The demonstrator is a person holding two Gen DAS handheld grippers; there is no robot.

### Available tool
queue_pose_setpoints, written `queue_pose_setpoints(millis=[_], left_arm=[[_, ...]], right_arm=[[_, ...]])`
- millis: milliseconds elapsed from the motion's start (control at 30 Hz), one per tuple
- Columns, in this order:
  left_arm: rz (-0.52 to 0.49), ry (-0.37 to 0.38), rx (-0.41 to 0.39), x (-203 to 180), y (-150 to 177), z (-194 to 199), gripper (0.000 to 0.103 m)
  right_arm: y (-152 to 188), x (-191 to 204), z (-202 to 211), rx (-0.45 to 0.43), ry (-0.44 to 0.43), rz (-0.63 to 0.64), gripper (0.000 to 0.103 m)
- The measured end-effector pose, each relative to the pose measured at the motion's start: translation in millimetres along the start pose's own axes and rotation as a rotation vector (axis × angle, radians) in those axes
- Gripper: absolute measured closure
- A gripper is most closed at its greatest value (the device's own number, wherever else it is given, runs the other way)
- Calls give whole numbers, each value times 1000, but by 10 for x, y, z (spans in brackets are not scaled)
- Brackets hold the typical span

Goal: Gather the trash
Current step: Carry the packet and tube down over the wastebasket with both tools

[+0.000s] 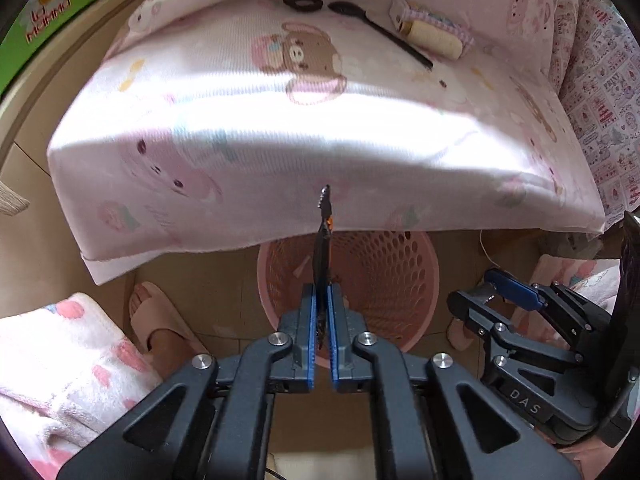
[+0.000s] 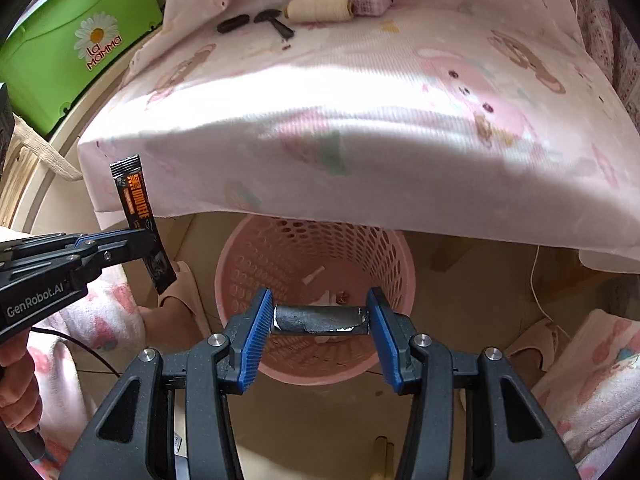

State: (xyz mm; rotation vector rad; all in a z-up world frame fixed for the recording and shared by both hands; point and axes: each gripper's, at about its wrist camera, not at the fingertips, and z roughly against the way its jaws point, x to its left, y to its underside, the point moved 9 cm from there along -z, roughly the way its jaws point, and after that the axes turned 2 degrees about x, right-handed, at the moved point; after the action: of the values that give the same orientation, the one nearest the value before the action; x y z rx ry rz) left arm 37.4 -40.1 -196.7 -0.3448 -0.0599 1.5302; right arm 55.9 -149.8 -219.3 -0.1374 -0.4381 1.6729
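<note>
My left gripper is shut on a black sachet wrapper, seen edge-on above the pink perforated trash basket. From the right wrist view the same wrapper stands upright in the left gripper, left of the basket. My right gripper is shut on a crumpled dark grey wrapper, held crosswise over the basket's mouth. The right gripper also shows in the left wrist view, beside the basket. A few scraps lie inside the basket.
A bed with a pink cartoon sheet overhangs the basket. On it lie a black hair tie, a black spoon and a thread spool on a checked pouch. A green box stands left. Slippered feet stand near.
</note>
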Motion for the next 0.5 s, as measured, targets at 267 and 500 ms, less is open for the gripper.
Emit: queue_pose_setpoints(millis=[267,500], left_arm=[[0,27,49,-121,5,-265,99],[-6,8,93,-160,-27,-603,99]], right_arm=[[54,-44,-380,41,27,7,52],[125,-199,-732,102,32,-73,52]])
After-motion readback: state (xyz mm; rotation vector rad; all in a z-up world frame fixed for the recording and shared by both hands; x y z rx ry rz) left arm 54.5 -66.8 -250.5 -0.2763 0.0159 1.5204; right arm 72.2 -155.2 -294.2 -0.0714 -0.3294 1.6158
